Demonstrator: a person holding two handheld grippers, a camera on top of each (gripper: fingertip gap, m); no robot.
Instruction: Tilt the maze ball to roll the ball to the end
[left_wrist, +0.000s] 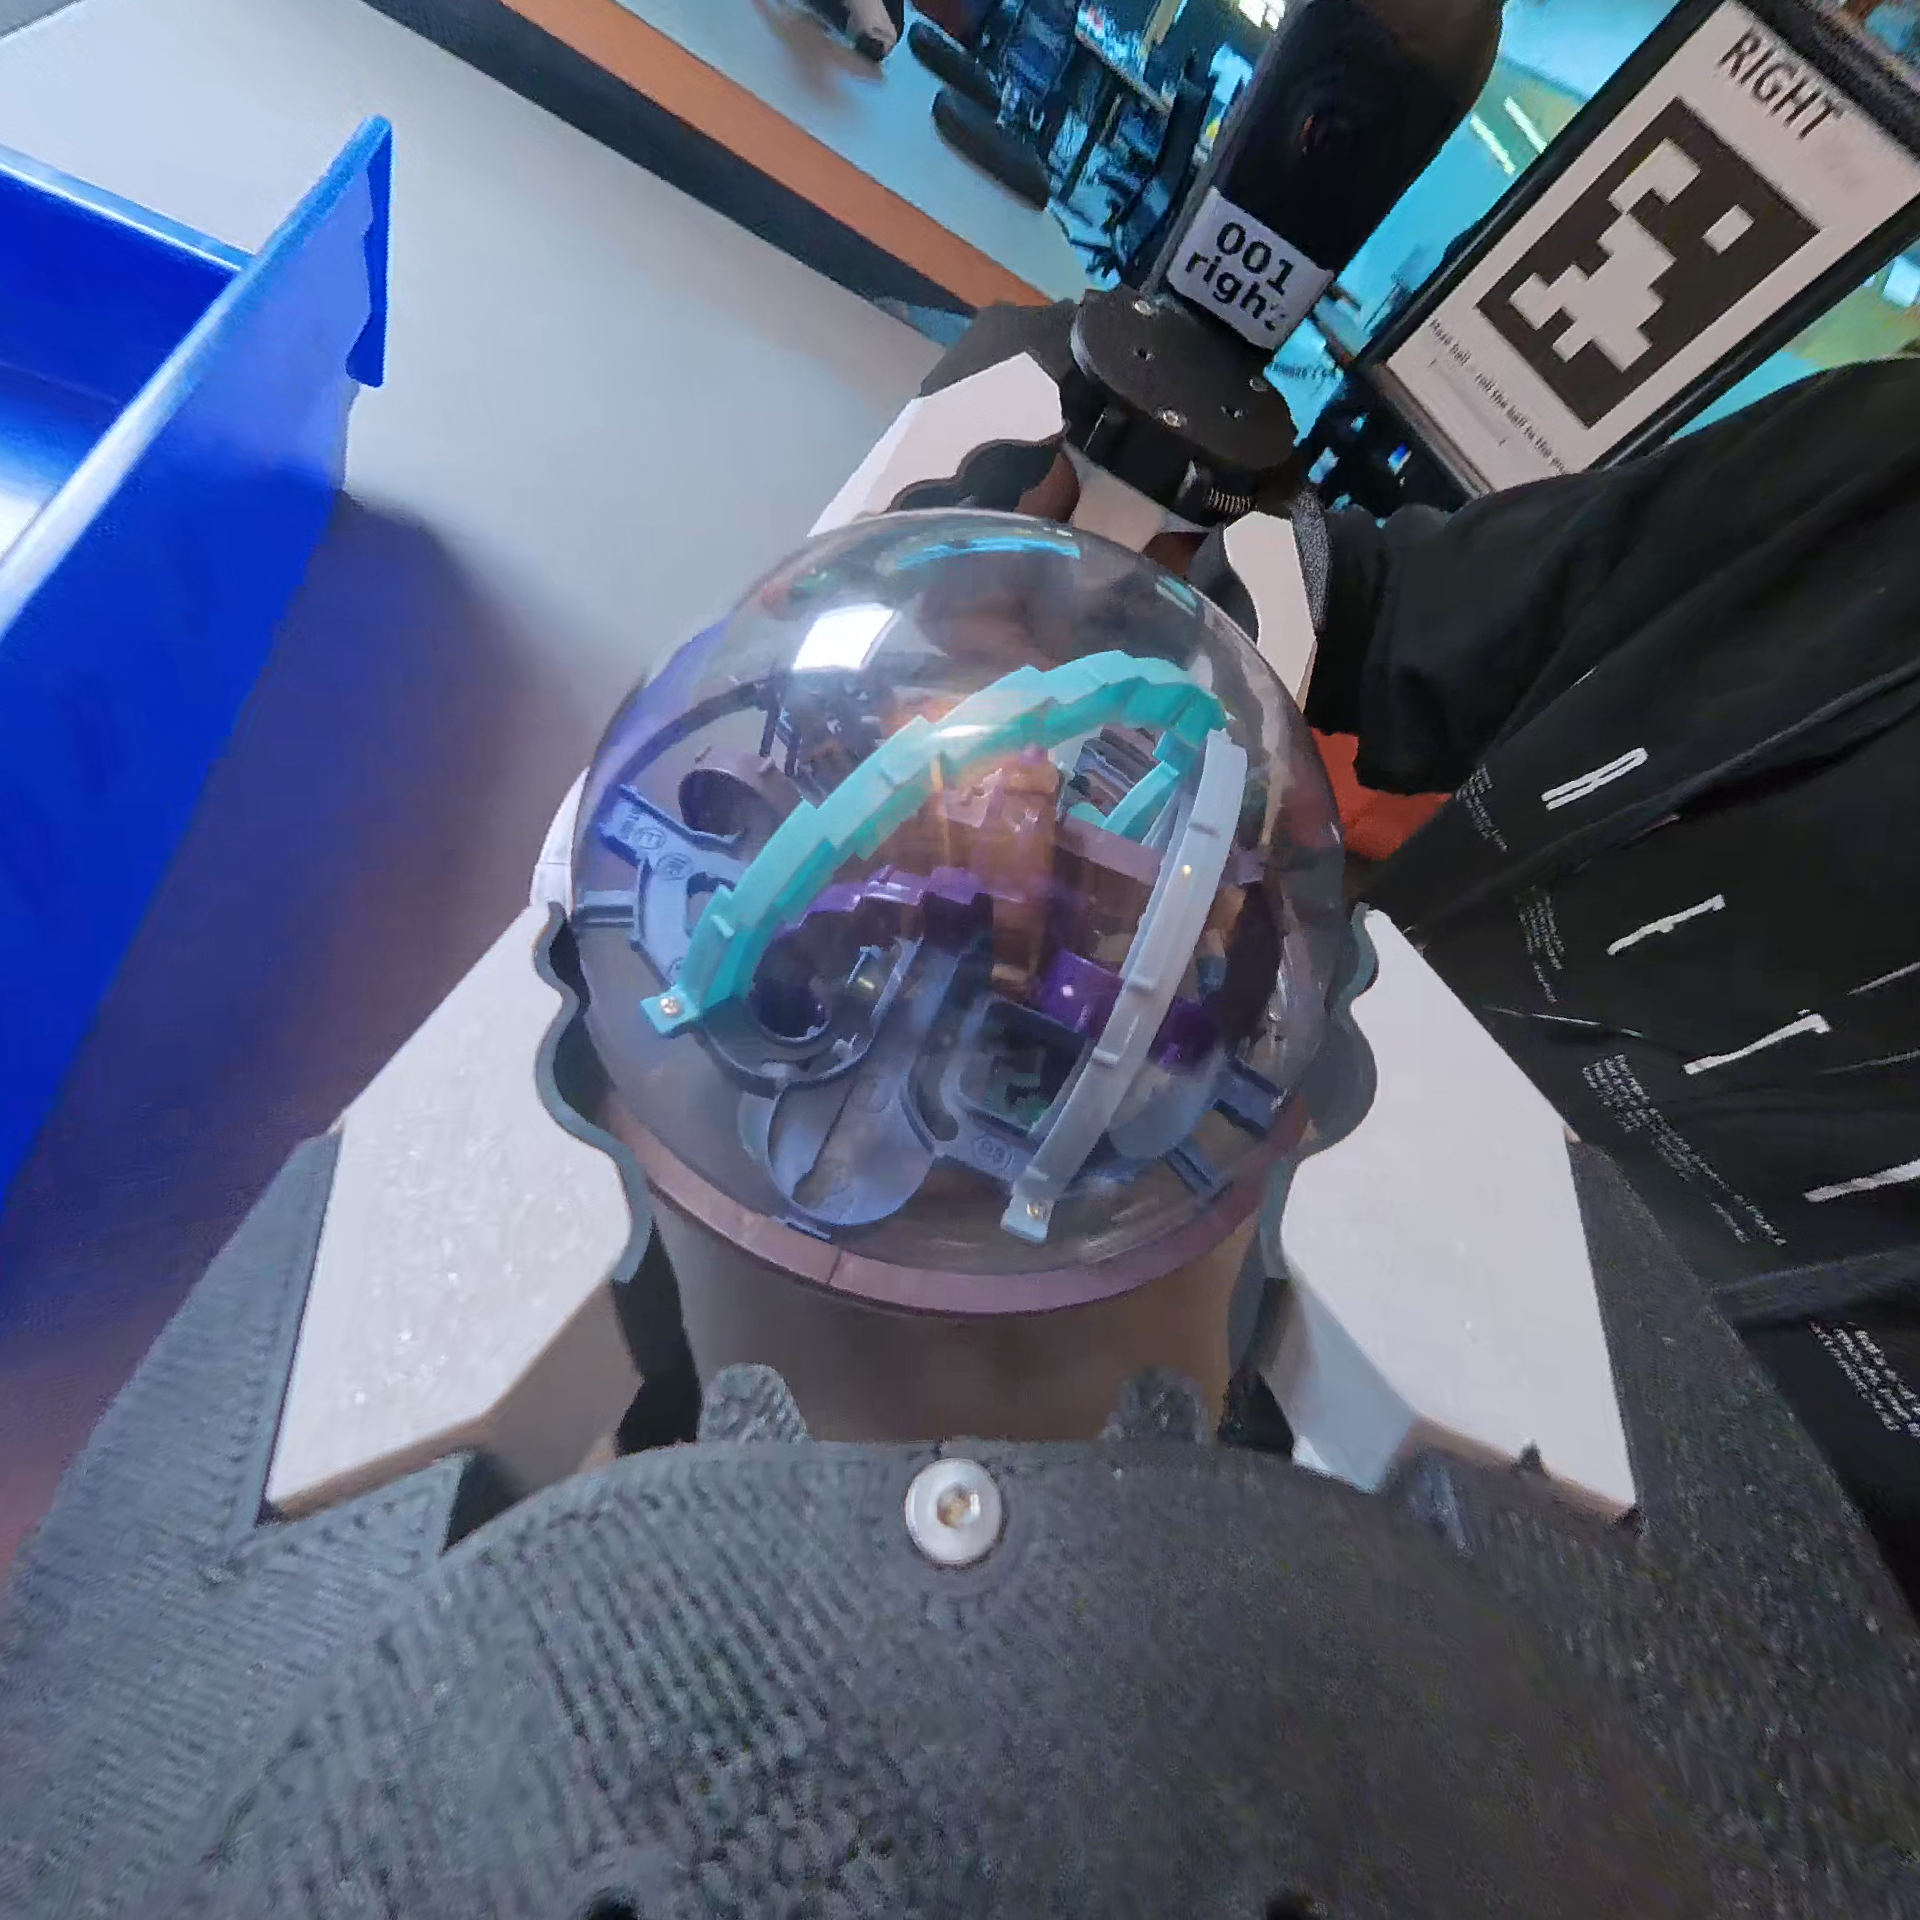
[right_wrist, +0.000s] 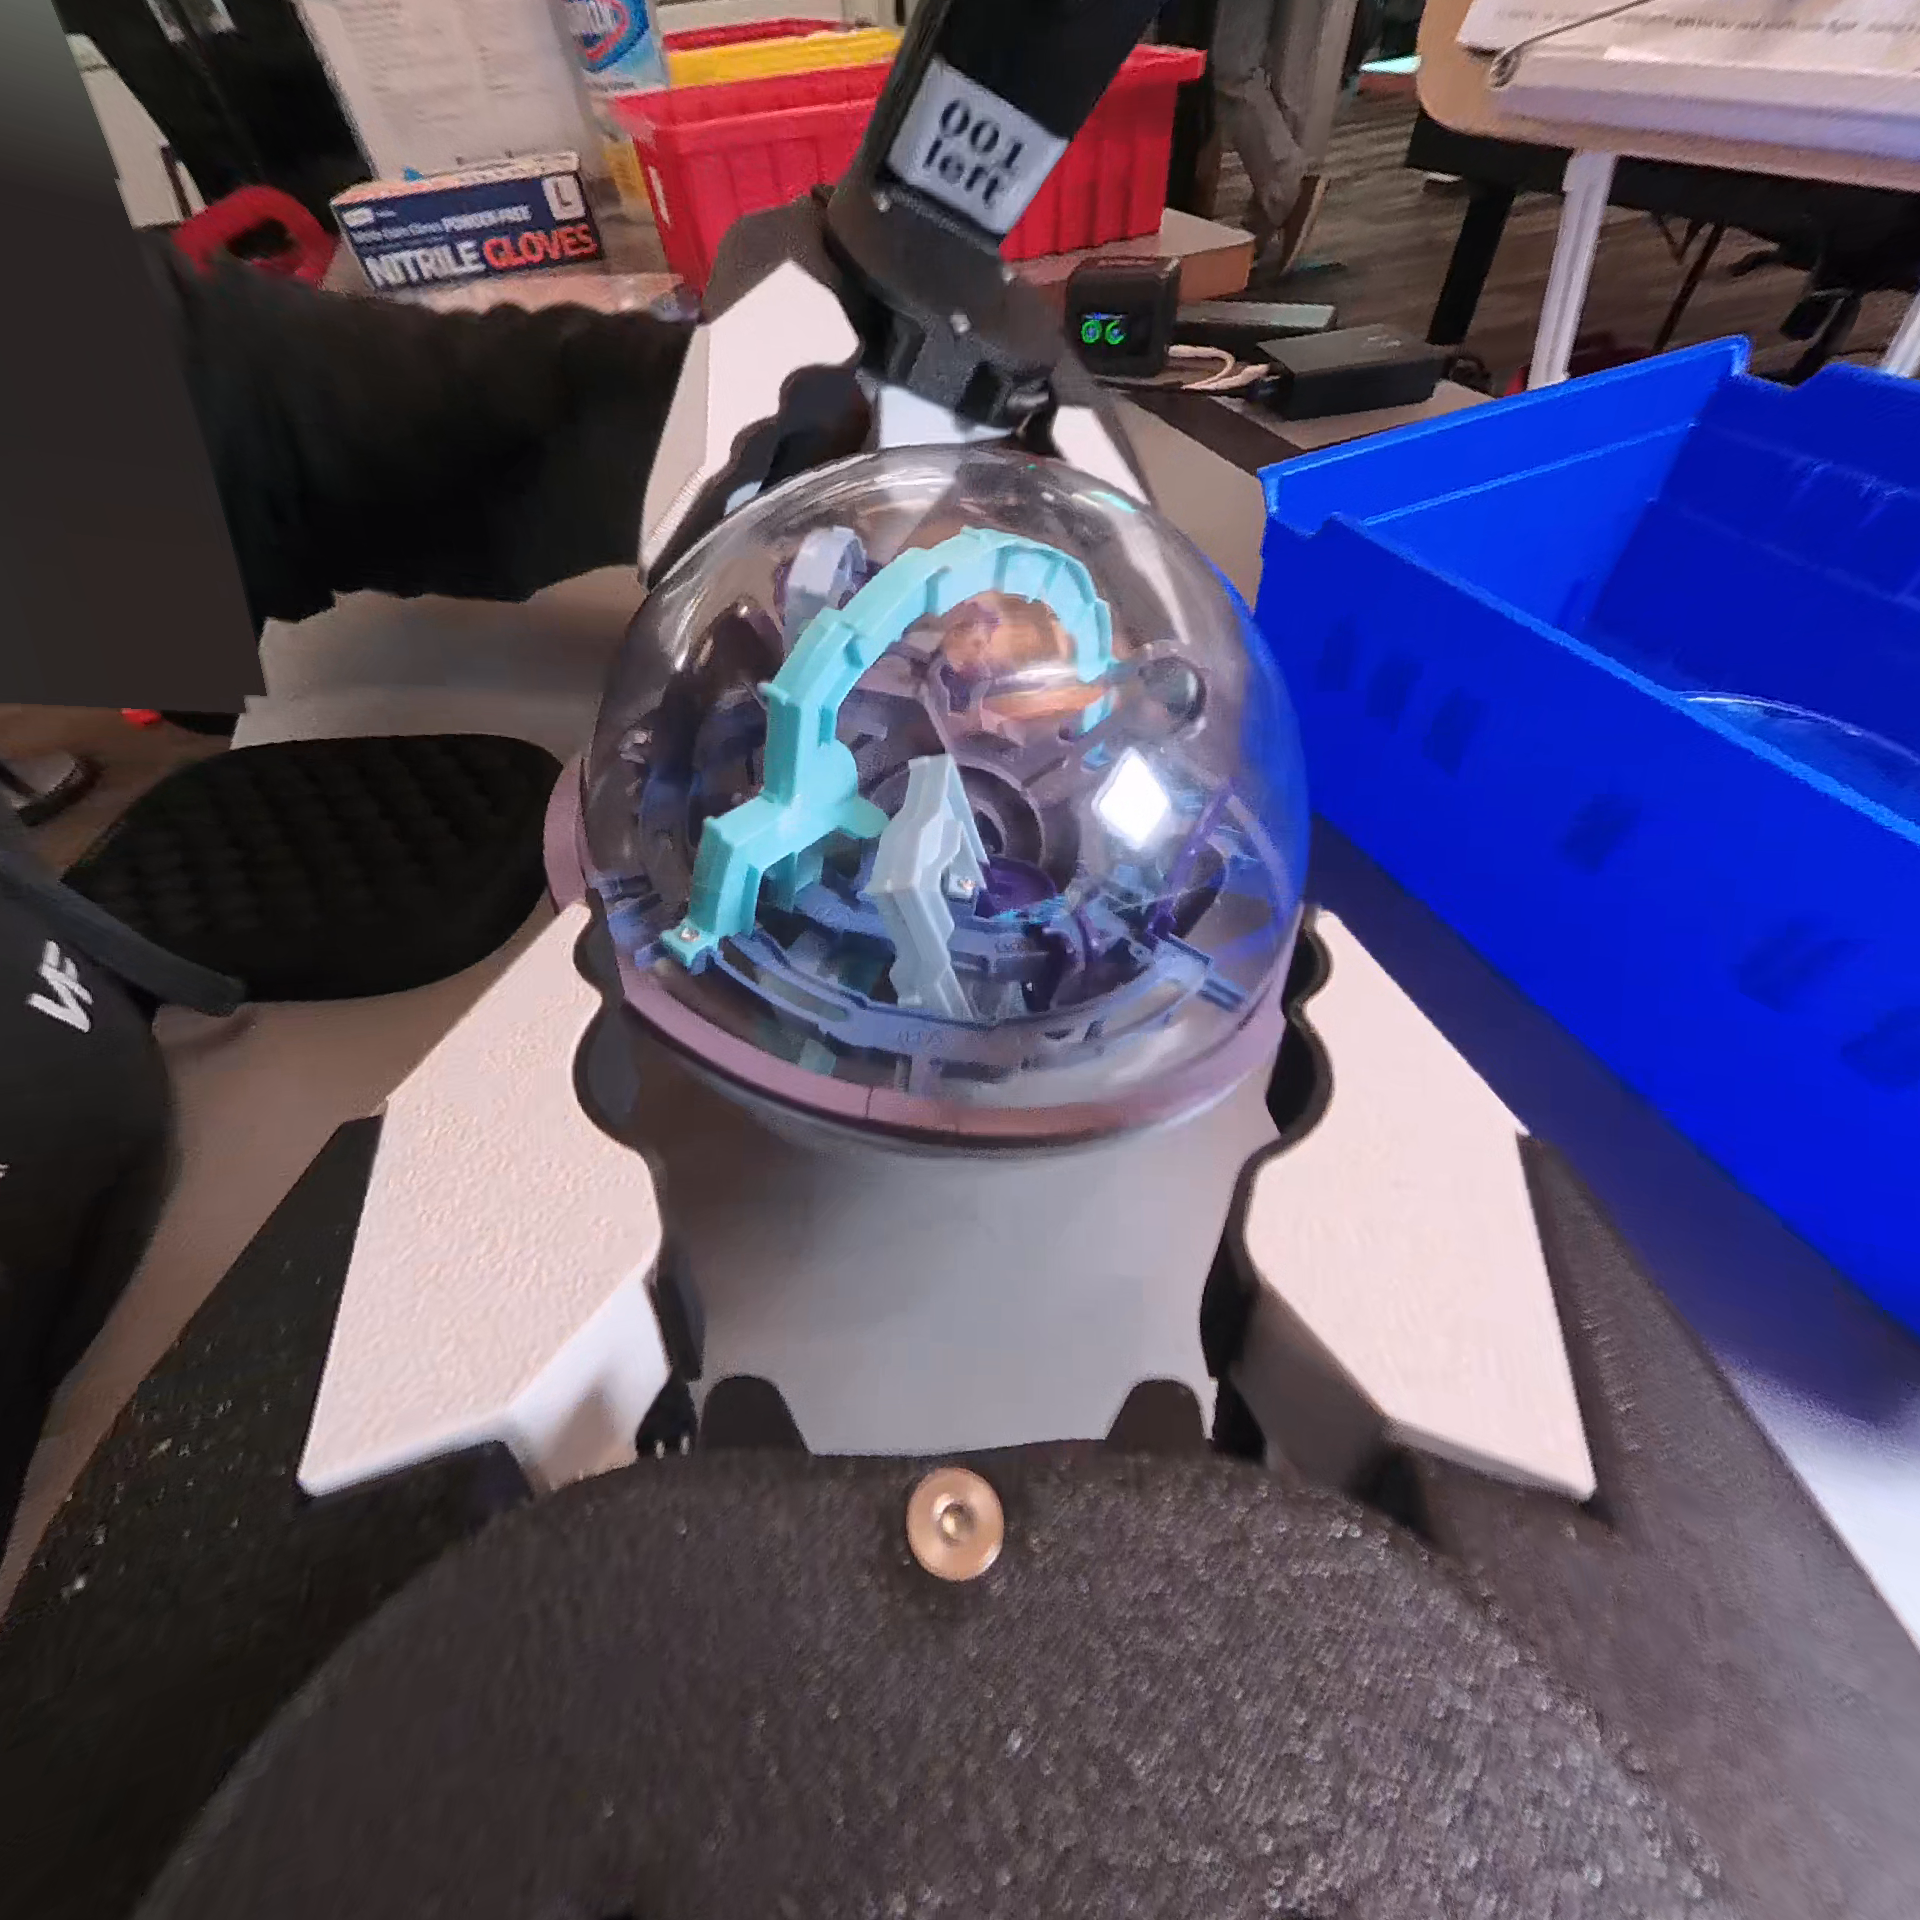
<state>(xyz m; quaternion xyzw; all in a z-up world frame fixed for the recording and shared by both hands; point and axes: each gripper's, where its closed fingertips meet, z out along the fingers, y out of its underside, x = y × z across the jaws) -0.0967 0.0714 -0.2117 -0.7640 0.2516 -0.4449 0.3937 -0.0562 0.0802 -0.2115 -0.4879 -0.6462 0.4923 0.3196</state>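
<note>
Right now, from my left wrist view, the maze ball sits dead ahead between my left gripper fingers, which are clamped on its flanks near the brown equator ring. My right gripper faces me from the far side, its fingers reaching round the sphere's back. A blue bin stands to one side on the grey table.

Switching to the right wrist view, the same maze ball lies straight ahead of my right gripper, whose fingers pinch it at the equator; my left gripper shows opposite. The blue bin is just beside the ball.

I cannot pick out the small ball inside. Both grippers sit equally near on opposite sides, so I judge any tilt must pivot about the line joining them, moved together.
</note>
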